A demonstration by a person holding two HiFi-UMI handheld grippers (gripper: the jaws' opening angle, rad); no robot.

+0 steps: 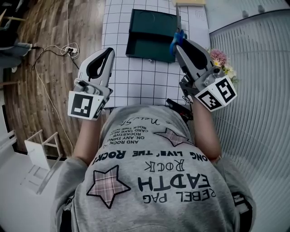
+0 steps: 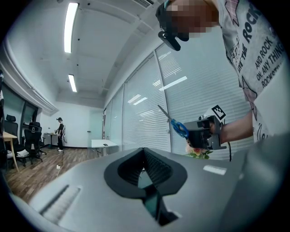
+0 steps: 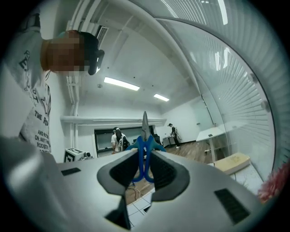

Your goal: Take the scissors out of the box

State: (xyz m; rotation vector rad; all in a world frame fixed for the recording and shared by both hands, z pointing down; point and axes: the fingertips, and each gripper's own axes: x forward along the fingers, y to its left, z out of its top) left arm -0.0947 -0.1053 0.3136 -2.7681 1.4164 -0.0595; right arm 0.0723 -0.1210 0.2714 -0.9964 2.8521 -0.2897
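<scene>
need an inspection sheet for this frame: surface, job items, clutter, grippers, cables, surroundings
Surface: white gridded mat.
Job's things: dark green box lies open on the mat; scissors, blue handles, are out of it, blades pointing out past the jaws.
Clutter: flowers by the mat's right edge; wooden board at its far edge.
Grippers: right gripper shut on the scissors' handles, held in the air; left gripper shut, nothing in it.
Cables: white cable and power strip on the floor, left.
Surroundings: wooden floor left; slatted glass wall right; people far off.
</scene>
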